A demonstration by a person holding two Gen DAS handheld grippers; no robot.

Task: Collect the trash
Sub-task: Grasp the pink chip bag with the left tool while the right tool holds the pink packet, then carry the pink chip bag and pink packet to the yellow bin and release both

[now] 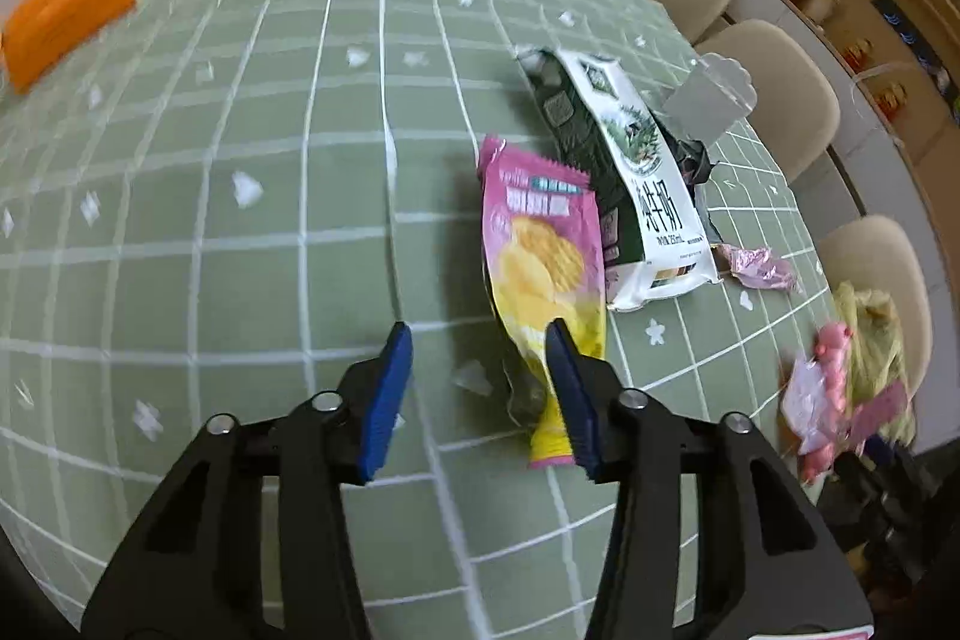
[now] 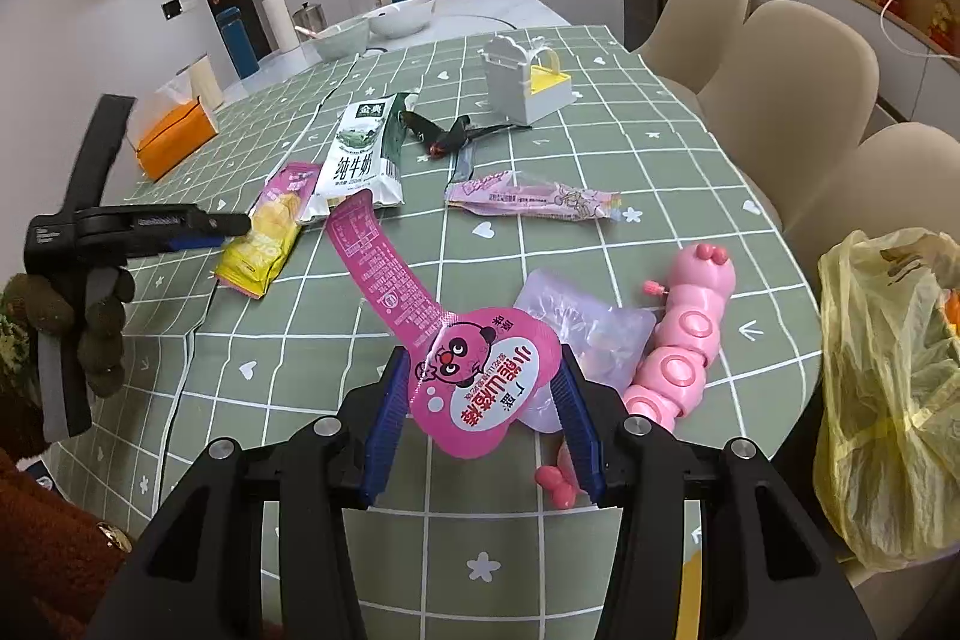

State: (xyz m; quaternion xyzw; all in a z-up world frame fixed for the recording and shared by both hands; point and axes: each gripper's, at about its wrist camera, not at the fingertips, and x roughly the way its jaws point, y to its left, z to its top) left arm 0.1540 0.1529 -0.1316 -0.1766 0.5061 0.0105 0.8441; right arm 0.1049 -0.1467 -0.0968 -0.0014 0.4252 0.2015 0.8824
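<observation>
Our right gripper (image 2: 480, 400) is clamped on the pink wrapper (image 2: 474, 388), holding it above the table (image 2: 600, 148). Our left gripper (image 1: 480, 376) hangs half open, nothing gripped, its right pad over the chip bag (image 1: 540, 256) beside the milk carton (image 1: 636, 160).

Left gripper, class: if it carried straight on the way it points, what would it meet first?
Most likely the pink-and-yellow crisp packet: the left gripper stands open, one blue fingertip already over the packet's lower end. Depth is unclear; it may meet the green checked tablecloth beside it.
</observation>
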